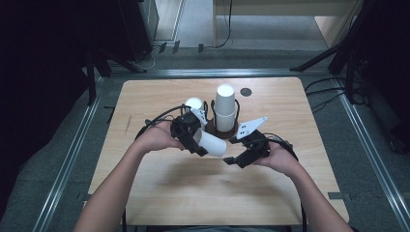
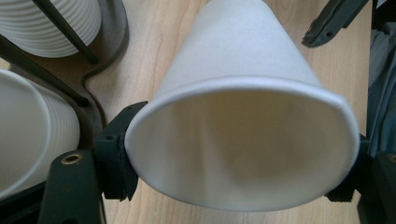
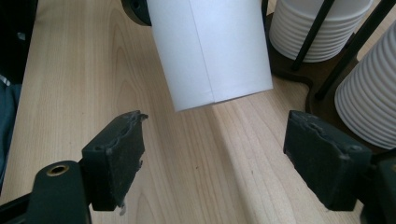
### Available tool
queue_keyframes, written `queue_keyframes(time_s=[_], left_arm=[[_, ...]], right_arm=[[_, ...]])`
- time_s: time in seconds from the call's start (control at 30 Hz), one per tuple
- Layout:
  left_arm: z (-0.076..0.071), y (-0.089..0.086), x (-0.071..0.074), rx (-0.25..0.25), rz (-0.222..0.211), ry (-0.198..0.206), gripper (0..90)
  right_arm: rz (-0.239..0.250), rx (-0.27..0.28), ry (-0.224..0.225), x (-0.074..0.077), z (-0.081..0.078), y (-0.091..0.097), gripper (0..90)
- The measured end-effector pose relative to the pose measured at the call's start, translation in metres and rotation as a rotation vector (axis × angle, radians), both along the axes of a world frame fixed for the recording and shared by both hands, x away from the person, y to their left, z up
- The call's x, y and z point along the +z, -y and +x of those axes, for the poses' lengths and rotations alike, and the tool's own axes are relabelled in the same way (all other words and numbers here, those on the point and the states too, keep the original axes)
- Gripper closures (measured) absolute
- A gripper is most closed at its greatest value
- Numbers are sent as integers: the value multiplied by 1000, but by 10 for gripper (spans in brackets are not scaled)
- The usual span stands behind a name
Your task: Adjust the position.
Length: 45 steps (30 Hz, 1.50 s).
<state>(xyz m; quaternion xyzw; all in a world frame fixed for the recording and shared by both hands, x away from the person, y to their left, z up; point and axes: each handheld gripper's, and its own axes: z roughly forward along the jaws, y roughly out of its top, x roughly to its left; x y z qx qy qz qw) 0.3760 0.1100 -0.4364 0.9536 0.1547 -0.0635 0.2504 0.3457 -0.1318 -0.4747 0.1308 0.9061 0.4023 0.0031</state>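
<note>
A light wooden tabletop [image 1: 159,188] stands inside a metal floor frame [image 1: 72,154]. On its far half sits a dark cup rack [image 1: 223,131] with thin black upright rods. The rack holds a tall stack of ribbed white cups [image 1: 225,108] and a shorter stack [image 1: 194,103] to its left. A small dark round disc [image 1: 246,92] lies near the far edge.

Cup [image 2: 243,65]: white paper, matt, smooth. Bench [image 3: 70,84]: pale wood grain, satin. Fingers [image 3: 114,156]: black, matt, worn edges.
</note>
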Motion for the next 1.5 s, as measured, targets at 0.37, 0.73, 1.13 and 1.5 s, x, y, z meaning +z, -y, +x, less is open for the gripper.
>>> queue_keyframes(time_s=[0.37,0.73,1.13,1.5], left_arm=[[3,15,-2,-50,73,-12,234],[5,27,-4,-66,105,-43,234],[3,37,1,-101,115,-44,233],[1,46,-3,-116,110,-59,230]], right_arm=[[5,1,-4,1,0,-6,204],[-13,3,3,-3,1,-11,205],[-19,34,-7,-11,0,-18,220],[-28,55,-13,-13,0,-20,323]])
